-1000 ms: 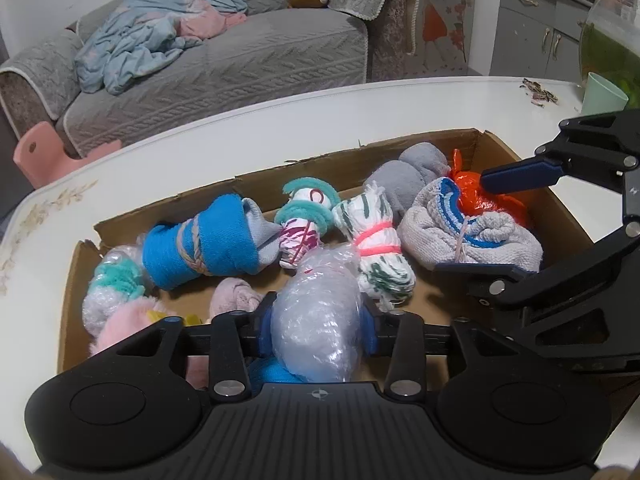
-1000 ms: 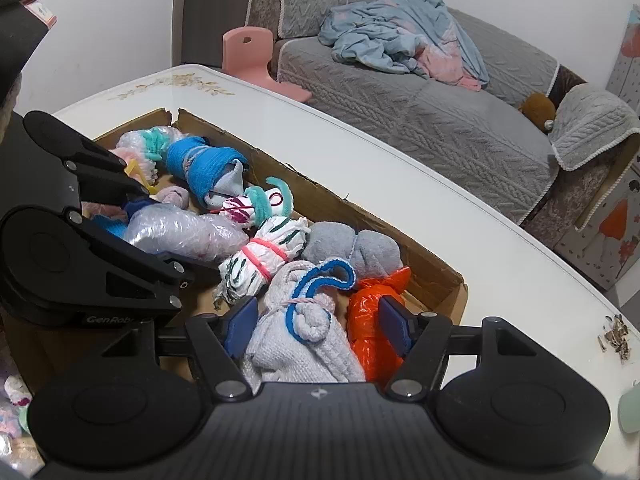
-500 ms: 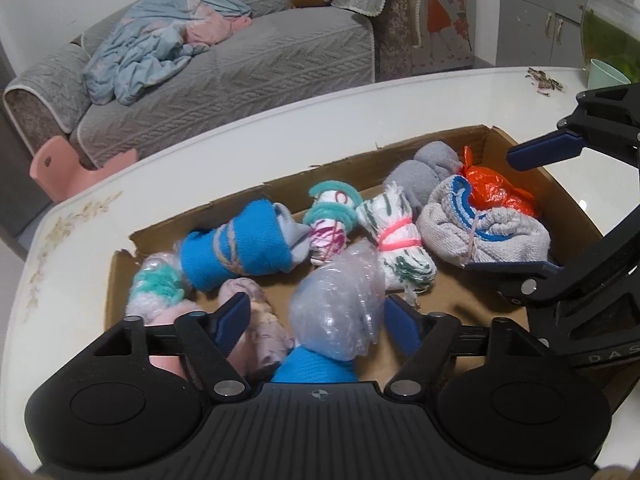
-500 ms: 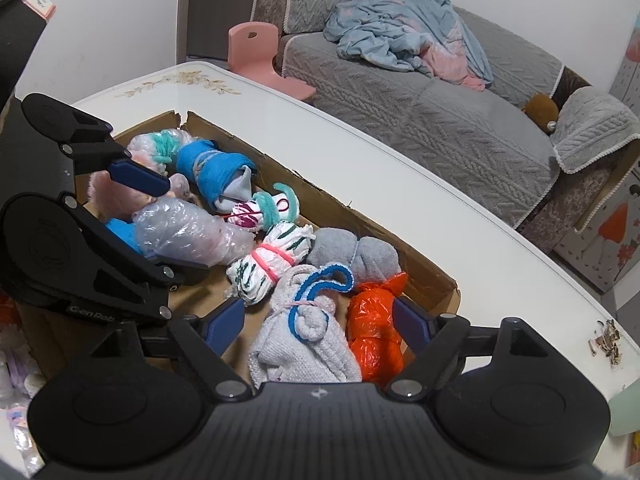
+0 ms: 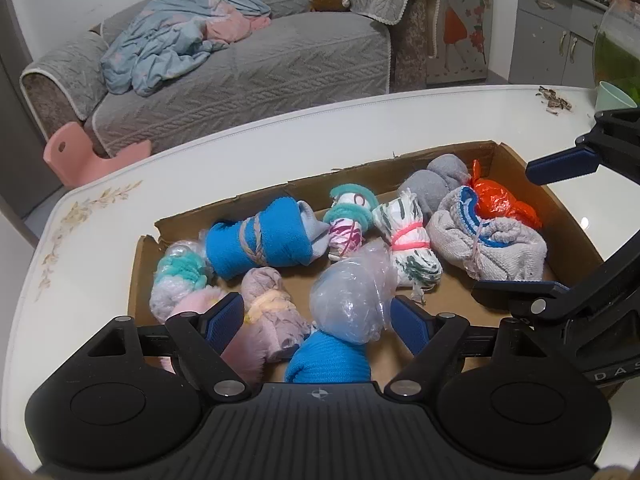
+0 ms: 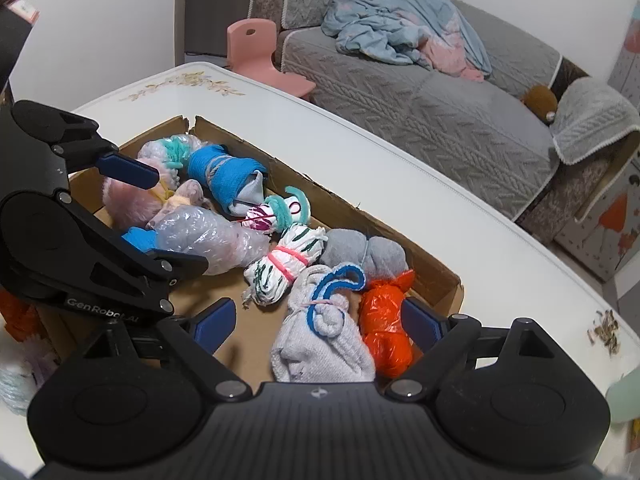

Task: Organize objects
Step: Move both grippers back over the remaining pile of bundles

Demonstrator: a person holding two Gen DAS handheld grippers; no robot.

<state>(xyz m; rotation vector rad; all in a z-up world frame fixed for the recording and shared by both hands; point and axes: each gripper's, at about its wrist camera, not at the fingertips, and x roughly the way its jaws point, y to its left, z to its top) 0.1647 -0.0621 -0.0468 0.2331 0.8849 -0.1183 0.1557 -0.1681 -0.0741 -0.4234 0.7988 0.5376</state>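
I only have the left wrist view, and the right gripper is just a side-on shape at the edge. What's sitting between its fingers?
Observer: The right gripper has the pale knit bundle and the orange plastic bundle between its fingers. Its jaws are opening and grip neither.
Operator: Anything outside the cardboard box that I'm missing?
Observer: Yes. At the far left edge of the right wrist view, outside the box, lie something orange and something pale and fluffy, both too cut off to identify.
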